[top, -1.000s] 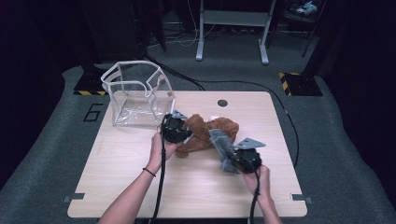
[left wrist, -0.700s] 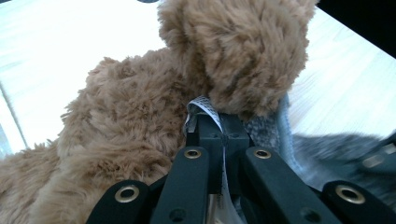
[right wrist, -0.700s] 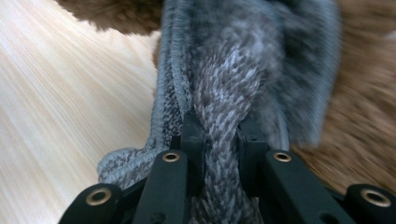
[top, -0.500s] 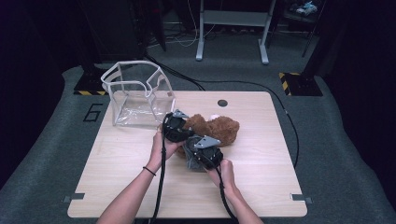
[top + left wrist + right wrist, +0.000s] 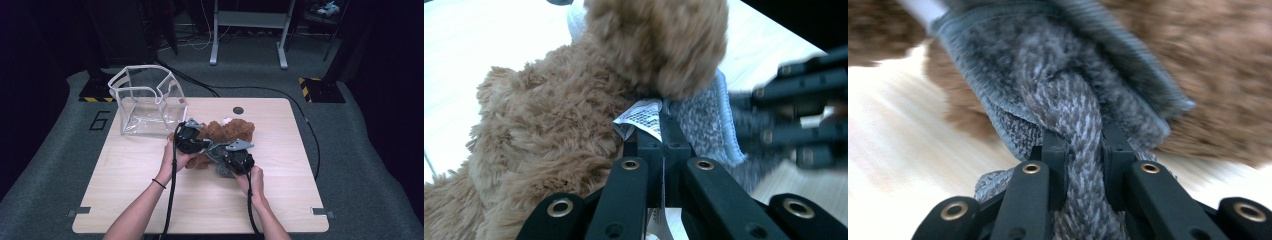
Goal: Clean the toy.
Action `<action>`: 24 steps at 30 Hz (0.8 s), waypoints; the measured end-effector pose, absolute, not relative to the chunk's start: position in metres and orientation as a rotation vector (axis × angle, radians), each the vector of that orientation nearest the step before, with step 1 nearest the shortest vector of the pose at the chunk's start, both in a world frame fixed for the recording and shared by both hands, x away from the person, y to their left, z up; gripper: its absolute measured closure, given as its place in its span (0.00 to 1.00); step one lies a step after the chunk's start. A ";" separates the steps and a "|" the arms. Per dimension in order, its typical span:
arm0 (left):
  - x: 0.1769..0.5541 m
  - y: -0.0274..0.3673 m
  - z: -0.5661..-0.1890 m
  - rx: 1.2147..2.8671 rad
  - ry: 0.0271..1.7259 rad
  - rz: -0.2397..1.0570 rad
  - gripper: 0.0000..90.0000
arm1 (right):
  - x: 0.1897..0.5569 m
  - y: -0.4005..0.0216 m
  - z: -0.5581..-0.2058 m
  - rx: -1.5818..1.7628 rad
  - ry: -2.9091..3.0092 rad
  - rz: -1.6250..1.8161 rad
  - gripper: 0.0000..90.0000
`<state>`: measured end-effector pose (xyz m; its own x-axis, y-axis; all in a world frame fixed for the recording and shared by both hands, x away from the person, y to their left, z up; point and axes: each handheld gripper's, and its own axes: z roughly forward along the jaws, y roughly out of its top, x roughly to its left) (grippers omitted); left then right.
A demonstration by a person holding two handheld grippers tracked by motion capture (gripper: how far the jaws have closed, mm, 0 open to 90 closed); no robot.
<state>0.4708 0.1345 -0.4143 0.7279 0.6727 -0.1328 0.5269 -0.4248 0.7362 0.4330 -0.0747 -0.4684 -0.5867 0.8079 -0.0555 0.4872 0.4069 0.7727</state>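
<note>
Gripping hard on both sides now. Left gripper (image 5: 189, 138) sits mid-table, jaws pressed together on the white tag (image 5: 642, 116) of the brown plush toy (image 5: 227, 132); in the left gripper view the tag runs down between the two black jaws, w/ fur bulging up against them on the left. Right gripper (image 5: 231, 157) is just beside it, toward the near edge, jaws pinching a fold of grey knit cloth (image 5: 1073, 115); right gripper view shows the knit bunched up & squeezed between the pads, ribbed hem fanning out above, brown fur behind it. Picture's a bit blurred there.

Toy lies about the middle of the table (image 5: 150, 200), a little toward the far edge, below the dark round hole (image 5: 238, 110) in the tabletop. Grey cloth is touching the toy on its near side; can't tell if it wraps round. Clear plastic bag (image 5: 147, 107) w/ white trim stands upright & open at the far-left corner, just left of the toy. Both forearms come in from the near edge, cables trailing back.
</note>
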 end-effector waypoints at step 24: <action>0.466 0.147 -0.416 2.159 0.848 0.190 1.00 | 0.443 -0.119 -0.440 1.178 2.095 1.057 0.86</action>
